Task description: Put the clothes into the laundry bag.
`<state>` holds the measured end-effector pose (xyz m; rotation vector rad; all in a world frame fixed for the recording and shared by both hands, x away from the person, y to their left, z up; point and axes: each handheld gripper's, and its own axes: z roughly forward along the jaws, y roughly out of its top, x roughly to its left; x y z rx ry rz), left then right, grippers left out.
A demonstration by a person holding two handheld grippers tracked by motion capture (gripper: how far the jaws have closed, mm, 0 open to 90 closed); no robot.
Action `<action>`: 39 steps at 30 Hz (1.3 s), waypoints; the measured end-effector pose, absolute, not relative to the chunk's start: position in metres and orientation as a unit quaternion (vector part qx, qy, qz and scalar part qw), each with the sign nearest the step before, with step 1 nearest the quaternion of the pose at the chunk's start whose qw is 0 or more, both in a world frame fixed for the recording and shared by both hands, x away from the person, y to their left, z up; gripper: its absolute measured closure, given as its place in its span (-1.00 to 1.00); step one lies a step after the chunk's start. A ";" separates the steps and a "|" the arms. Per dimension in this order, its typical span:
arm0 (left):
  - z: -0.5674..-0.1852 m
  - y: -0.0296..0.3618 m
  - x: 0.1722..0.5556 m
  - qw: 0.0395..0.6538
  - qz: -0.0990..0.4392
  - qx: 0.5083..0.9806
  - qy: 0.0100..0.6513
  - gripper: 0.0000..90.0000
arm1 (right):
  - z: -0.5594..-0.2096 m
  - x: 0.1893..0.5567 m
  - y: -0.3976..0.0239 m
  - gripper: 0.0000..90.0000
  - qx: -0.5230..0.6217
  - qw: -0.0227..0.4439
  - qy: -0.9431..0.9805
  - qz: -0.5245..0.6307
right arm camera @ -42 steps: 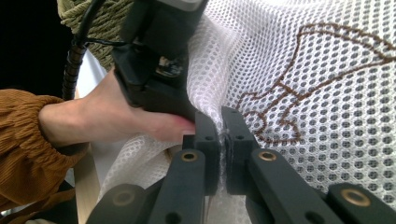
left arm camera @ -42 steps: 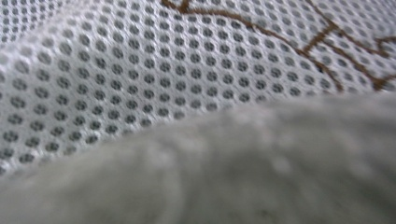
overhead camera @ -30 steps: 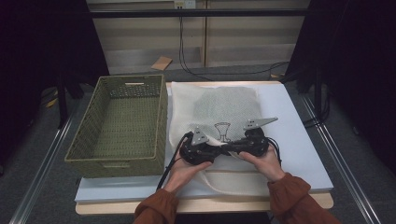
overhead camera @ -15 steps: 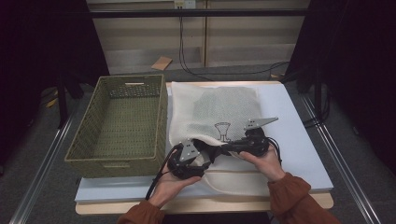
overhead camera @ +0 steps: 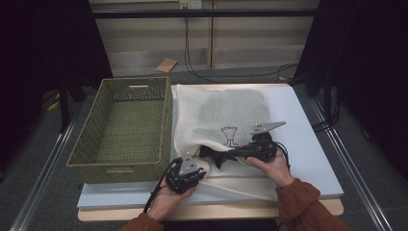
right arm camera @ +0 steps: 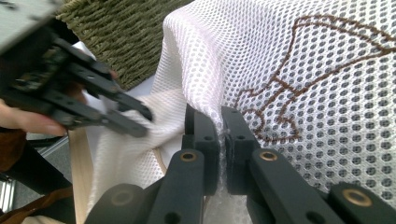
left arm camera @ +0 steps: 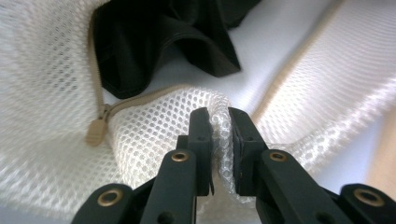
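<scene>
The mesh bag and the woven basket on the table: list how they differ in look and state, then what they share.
The mesh bag is white, soft netting lying flat and rumpled; the woven basket is olive green, stiff and upright-walled. The bag holds a dark garment at its unzipped mouth; the basket is empty. Both grippers pinch the bag, while the basket is untouched. Both rest on the table.

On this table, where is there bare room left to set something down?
The wicker basket holds nothing. A bare strip of white board runs between the mesh bag and the table's right edge. It is crowded at the bag's near edge, where the left gripper and right gripper pinch the mesh.
</scene>
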<state>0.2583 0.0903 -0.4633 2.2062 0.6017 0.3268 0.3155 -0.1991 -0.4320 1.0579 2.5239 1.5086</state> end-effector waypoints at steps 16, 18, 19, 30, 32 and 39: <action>-0.463 0.133 0.213 0.420 0.110 0.867 0.245 0.68 | -0.441 0.313 -0.200 0.87 0.340 0.005 0.817 0.466; -0.462 0.133 0.213 0.418 0.112 0.867 0.248 0.63 | -0.442 0.312 -0.199 0.84 0.343 0.001 0.816 0.464; -0.459 0.136 0.213 0.430 0.112 0.861 0.246 0.61 | -0.445 0.313 -0.199 0.80 0.342 -0.001 0.820 0.459; -0.449 0.162 0.213 0.471 0.135 0.830 0.265 0.25 | -0.458 0.313 -0.191 0.59 0.335 -0.005 0.843 0.422; -0.448 0.168 0.219 0.465 0.142 0.829 0.275 0.34 | -0.460 0.310 -0.190 0.56 0.332 -0.004 0.845 0.419; -0.464 0.159 0.233 0.415 0.144 0.851 0.288 0.24 | -0.460 0.308 -0.189 0.46 0.326 -0.007 0.846 0.423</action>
